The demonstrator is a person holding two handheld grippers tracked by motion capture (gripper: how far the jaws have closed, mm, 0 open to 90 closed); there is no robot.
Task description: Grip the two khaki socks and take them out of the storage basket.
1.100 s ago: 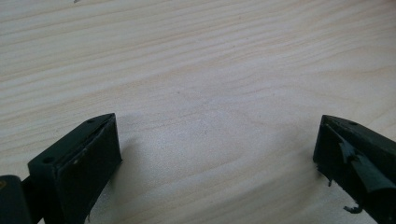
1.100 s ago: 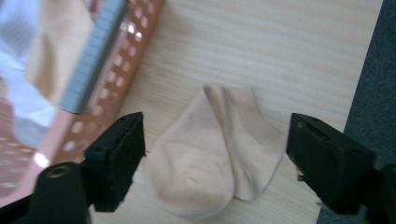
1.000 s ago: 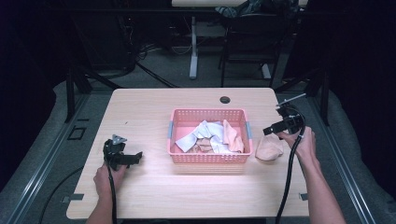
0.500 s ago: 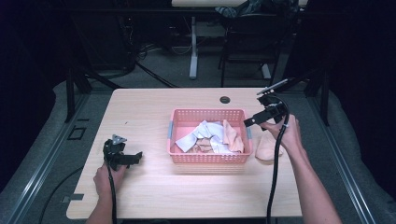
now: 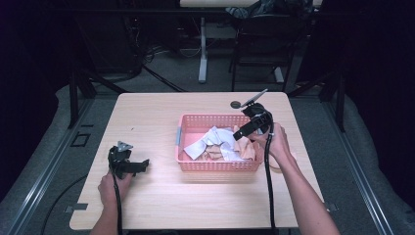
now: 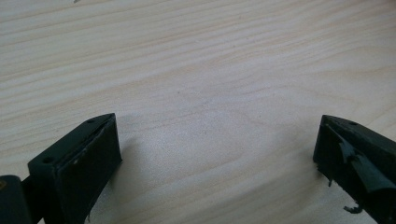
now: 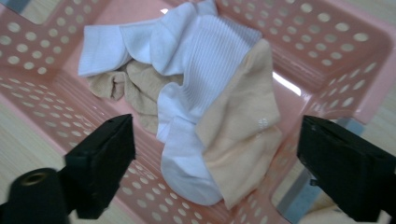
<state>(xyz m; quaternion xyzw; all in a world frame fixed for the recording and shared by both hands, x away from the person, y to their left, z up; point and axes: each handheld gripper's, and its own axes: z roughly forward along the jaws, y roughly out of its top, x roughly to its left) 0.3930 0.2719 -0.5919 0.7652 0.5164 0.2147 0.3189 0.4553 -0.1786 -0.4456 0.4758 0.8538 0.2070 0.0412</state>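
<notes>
A pink perforated basket [image 5: 195, 164] stands mid-table, holding white socks [image 5: 215, 139] and peach socks [image 5: 244, 147]. My right gripper [image 5: 238, 133] hovers over the basket's right end, pointing left and down. In the right gripper view its jaws stand wide on either side of a white sock [image 7: 187, 70] and a peach sock [image 7: 238, 126] in the basket [image 7: 327, 51]; they have just been closing a little, with nothing pressed between them. My left gripper [image 5: 142, 164] rests open at the table's left, jaws [image 6: 217, 123] apart over bare wood.
A small dark round object [image 5: 235, 104] lies on the table [image 5: 147, 117] behind the basket. Dark floor, cables and chair legs surround the table. Bare wood lies left of and in front of the basket.
The right gripper has moved left, from above a peach sock lying on the table beside the basket to above the basket's right end. The left gripper has stayed put.
</notes>
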